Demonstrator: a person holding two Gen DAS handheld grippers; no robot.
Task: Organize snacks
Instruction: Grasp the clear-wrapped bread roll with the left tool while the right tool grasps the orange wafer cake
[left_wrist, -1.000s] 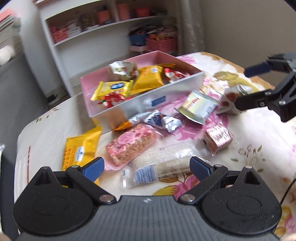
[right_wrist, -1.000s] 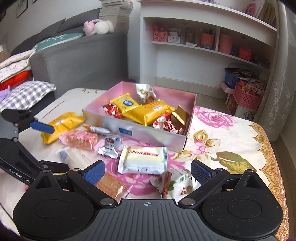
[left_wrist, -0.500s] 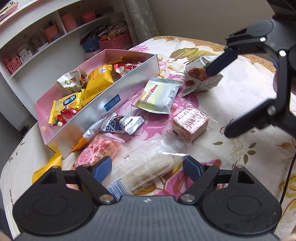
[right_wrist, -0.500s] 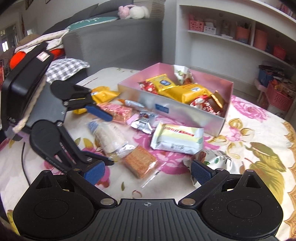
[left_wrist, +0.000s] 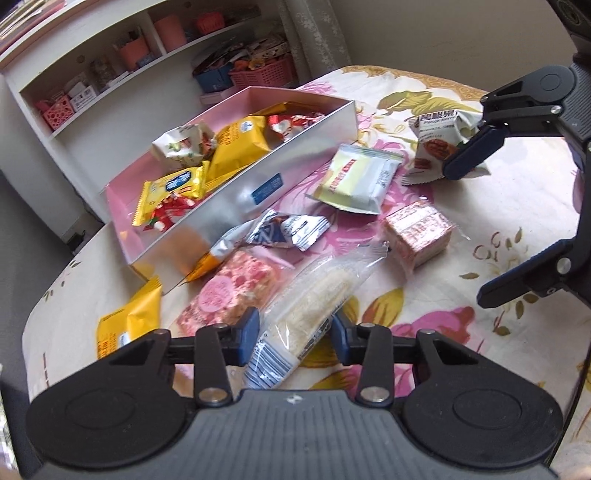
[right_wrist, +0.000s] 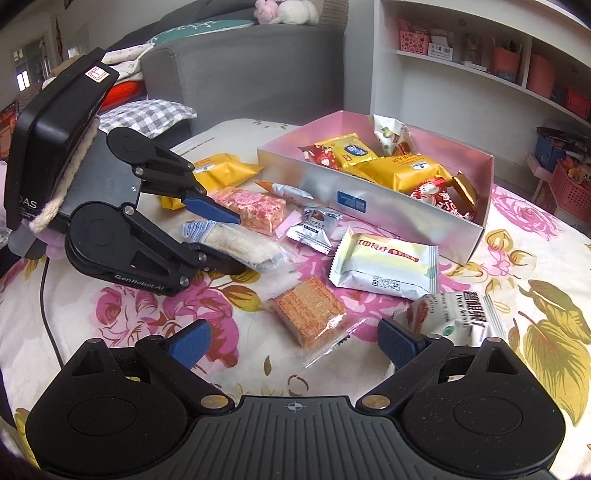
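My left gripper (left_wrist: 295, 336) is closing on a clear-wrapped white cracker bar (left_wrist: 317, 295); both pads touch the wrapper's sides. The right wrist view shows that left gripper (right_wrist: 238, 243) around the same white bar (right_wrist: 258, 247). My right gripper (right_wrist: 295, 341) is wide, its jaws closing slightly with nothing pinched. An orange wafer packet (right_wrist: 308, 314) lies just ahead of it and a pecan packet (right_wrist: 458, 317) rests by its right finger. A pink-lined silver box (right_wrist: 369, 199) at the back holds several snacks. In the left wrist view the right gripper (left_wrist: 487, 223) stands beside the wafer packet (left_wrist: 417, 232).
Loose on the floral cloth: a pink nougat bar (left_wrist: 236, 291), a silver-blue chocolate (left_wrist: 288, 232), a pale yellow packet (left_wrist: 354, 181) and a yellow packet (left_wrist: 129, 325) near the table's left edge. A white shelf (right_wrist: 480, 74) and a grey sofa (right_wrist: 240, 66) stand behind.
The left jaws have narrowed from wide apart onto the white cracker bar. The right gripper has come down closer to the wafer and pecan packets.
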